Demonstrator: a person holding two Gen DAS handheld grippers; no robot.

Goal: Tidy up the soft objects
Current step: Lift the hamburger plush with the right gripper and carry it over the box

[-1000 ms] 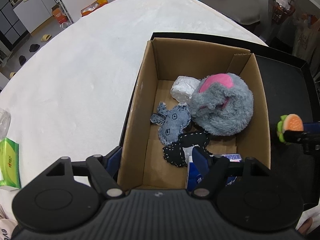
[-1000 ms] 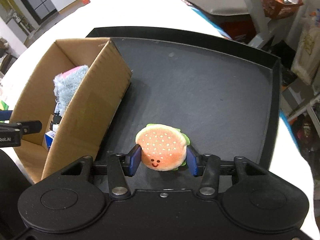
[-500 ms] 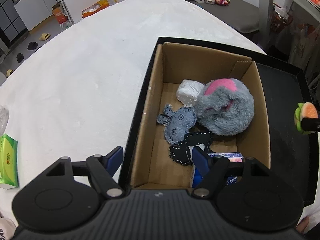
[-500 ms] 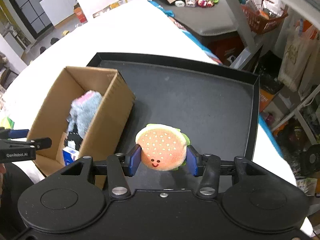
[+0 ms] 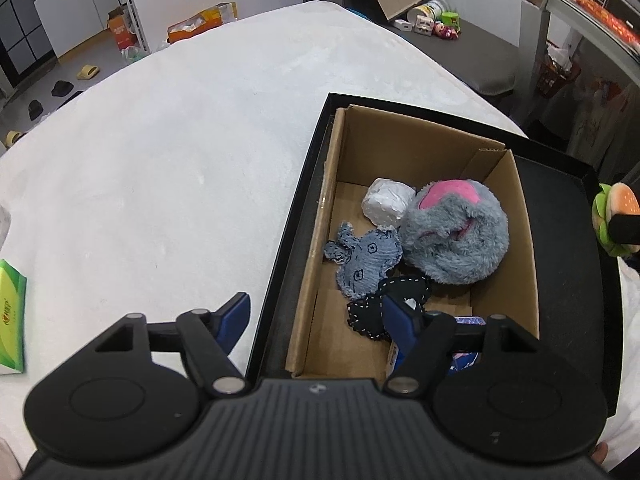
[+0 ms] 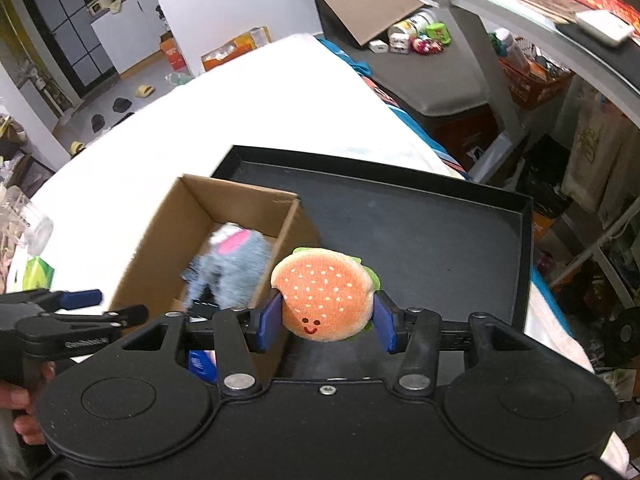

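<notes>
Starting at our left, a green tissue pack lies on the white tablecloth, well off to the left of our left gripper. Its jaws stand open with nothing between them: the left blue finger hangs over bare cloth and the right one over the near end of the cardboard box, so the black tray's left rim and the box's left wall both run up through the gap.

Ahead of the right finger, inside the box, a black stitched fabric piece lies just at the fingertip. A denim fabric animal touches it beyond. A white wrapped ball sits further ahead, and the grey and pink plush fills the right side against the right wall. A blue packet shows partly behind that finger. The far end of the box floor is bare.

In the right wrist view, our right gripper is clamped on the plush hamburger, both blue pads pressed into its sides. It is held above the box's right wall. To the right of these jaws the tray floor is open out to its raised far and right rims.
</notes>
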